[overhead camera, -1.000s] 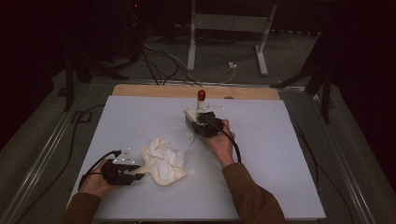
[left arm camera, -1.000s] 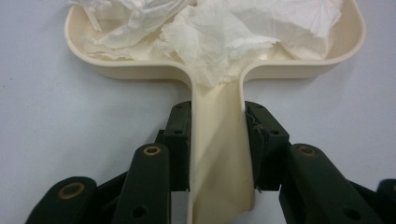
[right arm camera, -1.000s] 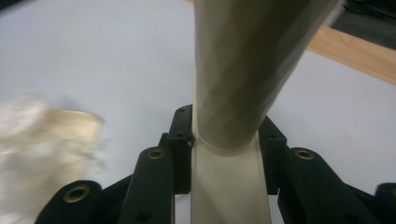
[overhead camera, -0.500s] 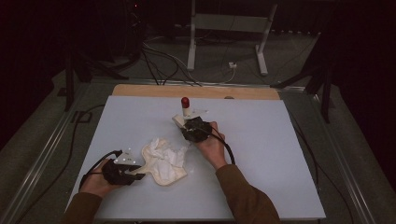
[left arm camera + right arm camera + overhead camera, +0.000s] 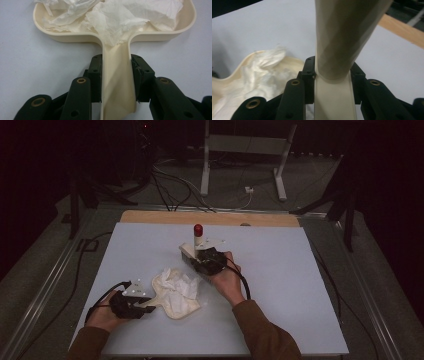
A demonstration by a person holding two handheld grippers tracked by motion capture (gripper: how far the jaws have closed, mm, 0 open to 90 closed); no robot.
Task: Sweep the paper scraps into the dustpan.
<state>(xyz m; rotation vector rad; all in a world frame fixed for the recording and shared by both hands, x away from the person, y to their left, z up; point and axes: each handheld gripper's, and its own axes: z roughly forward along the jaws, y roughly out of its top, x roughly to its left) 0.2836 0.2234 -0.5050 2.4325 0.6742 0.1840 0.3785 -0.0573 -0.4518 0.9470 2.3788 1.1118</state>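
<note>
A cream dustpan (image 5: 182,307) lies on the pale table (image 5: 300,285), with crumpled white tissue (image 5: 176,282) in it. My left gripper (image 5: 147,306) is shut on the pan's handle (image 5: 117,82) near the front left of the table. In the left gripper view the jaws press both sides of the handle, and the tissue (image 5: 117,17) fills the dustpan (image 5: 175,32). My right gripper (image 5: 195,254), at mid-table, is shut on a cream tool (image 5: 344,30) that ends in a red tip (image 5: 198,229). In the right gripper view the dustpan with tissue (image 5: 262,75) lies at the lower left.
A wooden strip (image 5: 210,217) runs along the table's far edge. Beyond it, cables (image 5: 170,180) and a white stand (image 5: 245,145) are on the dark floor. Metal rails (image 5: 45,280) flank the table. The table's right half is bare.
My right gripper has moved left and a little nearer with the red-tipped tool in it. The left gripper and dustpan have stayed put.
</note>
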